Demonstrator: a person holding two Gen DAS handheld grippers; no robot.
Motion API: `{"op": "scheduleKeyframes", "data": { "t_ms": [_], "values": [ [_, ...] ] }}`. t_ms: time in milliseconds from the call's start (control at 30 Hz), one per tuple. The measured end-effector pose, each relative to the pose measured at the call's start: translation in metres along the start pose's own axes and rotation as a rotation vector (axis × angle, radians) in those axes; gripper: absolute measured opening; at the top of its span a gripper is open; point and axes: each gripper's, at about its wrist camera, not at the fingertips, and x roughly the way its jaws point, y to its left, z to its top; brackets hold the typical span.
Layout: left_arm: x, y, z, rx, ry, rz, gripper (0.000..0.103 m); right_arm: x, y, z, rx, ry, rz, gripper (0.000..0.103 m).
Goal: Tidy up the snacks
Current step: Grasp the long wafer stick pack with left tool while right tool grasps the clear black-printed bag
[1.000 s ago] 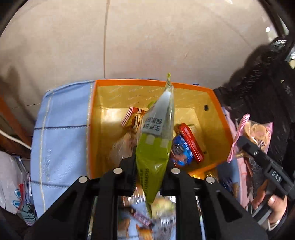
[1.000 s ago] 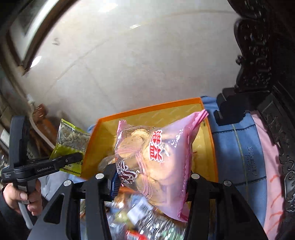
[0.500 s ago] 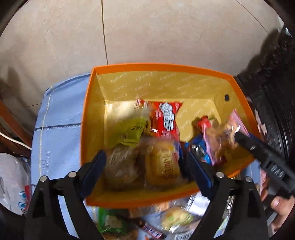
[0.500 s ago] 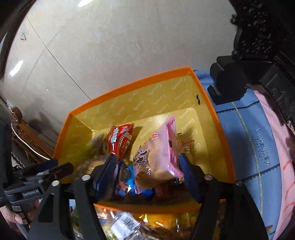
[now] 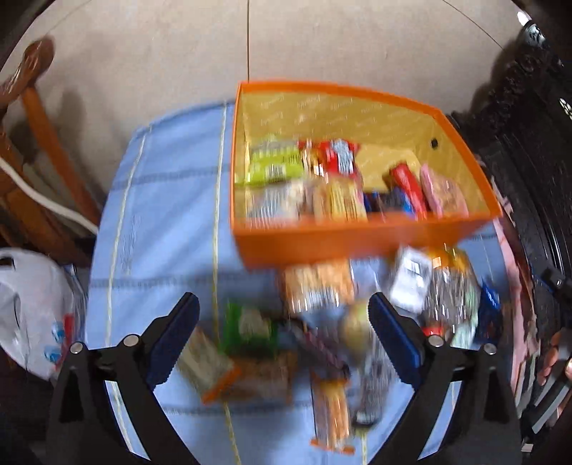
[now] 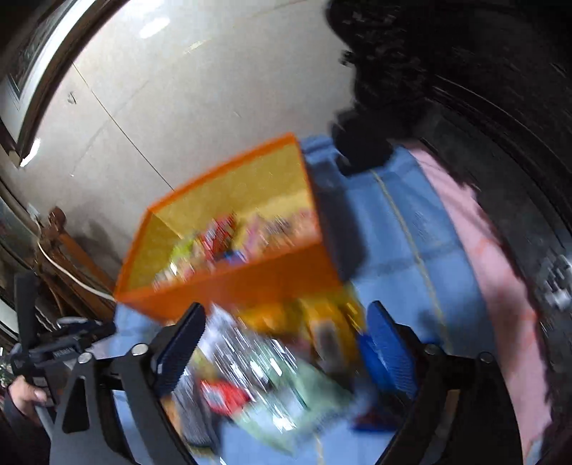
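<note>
Opening tools [image 5: 282, 331] [image 6: 286, 334] over loose snacks [image 5: 318, 286] beside orange box [image 5: 343, 243].

Box [image 5: 357, 246] on cloth [image 5: 161, 221]; loose snacks [image 5: 318, 286] before box.

Brightness: daylight, fairly bright in both views; dark vignette at the corners.
Glare: pale highlights on the floor [image 6: 153, 28] at the top left of the right wrist view.
Shadows: soft grey shadow on the floor left of the orange box [image 5: 364, 236].
Blur: heavy motion smear in the right wrist view; loose snack packets [image 5: 321, 332] smeared in the left wrist view.
Sharpest: black gripper arms in the foreground.
Distortion: fisheye; floor seams and blue cloth [image 5: 161, 214] bend at the edges.
</note>
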Motion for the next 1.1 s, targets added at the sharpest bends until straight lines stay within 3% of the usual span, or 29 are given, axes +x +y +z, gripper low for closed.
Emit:
{"op": "scheduleKeyframes", "data": {
  "t_ms": [133,233,400,433,467,533,567,733,867,900,967,1000,1033,1100],
  "values": [
    [0.01,-0.007,-0.047,-0.025,0.059,-0.043,0.093,-0.014,-0.029,-0.043,0.034,0.077,-0.05,0.097],
    [0.028,-0.017,-0.08,-0.005,0.121,-0.018,0.093,-0.016,-0.048,-0.068,0.095,0.139,-0.059,0.097],
    [0.053,-0.021,-0.108,-0.043,0.211,-0.017,0.091,-0.017,-0.044,-0.088,0.104,0.186,-0.037,0.097],
    [0.06,-0.02,-0.111,-0.054,0.231,-0.021,0.086,-0.014,-0.036,-0.092,0.089,0.206,-0.019,0.097],
    [0.068,-0.018,-0.113,-0.069,0.254,-0.03,0.075,-0.011,-0.029,-0.095,0.073,0.222,-0.004,0.097],
    [0.079,-0.013,-0.117,-0.086,0.283,-0.051,0.047,-0.006,-0.006,-0.104,0.01,0.264,0.046,0.097],
    [0.077,-0.012,-0.116,-0.076,0.25,-0.034,0.023,-0.003,0.005,-0.107,-0.017,0.277,0.065,0.097],
    [0.077,0.007,-0.124,-0.099,0.278,-0.064,0.021,0.023,0.071,-0.126,-0.16,0.344,0.125,0.097],
    [0.075,0.025,-0.139,-0.125,0.286,-0.066,0.021,0.067,0.116,-0.133,-0.224,0.397,0.12,0.095],
    [0.077,0.029,-0.143,-0.133,0.289,-0.077,0.021,0.079,0.123,-0.135,-0.241,0.407,0.095,0.092],
    [0.079,0.032,-0.142,-0.138,0.279,-0.089,0.021,0.103,0.139,-0.138,-0.289,0.424,0.052,0.075],
    [0.08,0.033,-0.141,-0.138,0.28,-0.09,0.021,0.114,0.144,-0.142,-0.335,0.443,0.027,0.033],
    [0.08,0.033,-0.142,-0.137,0.282,-0.09,0.021,0.127,0.148,-0.146,-0.373,0.489,0.009,0.03],
    [0.077,0.035,-0.144,-0.135,0.282,-0.095,0.021,0.123,0.148,-0.14,-0.359,0.486,0.05,0.026]
  ]
}}
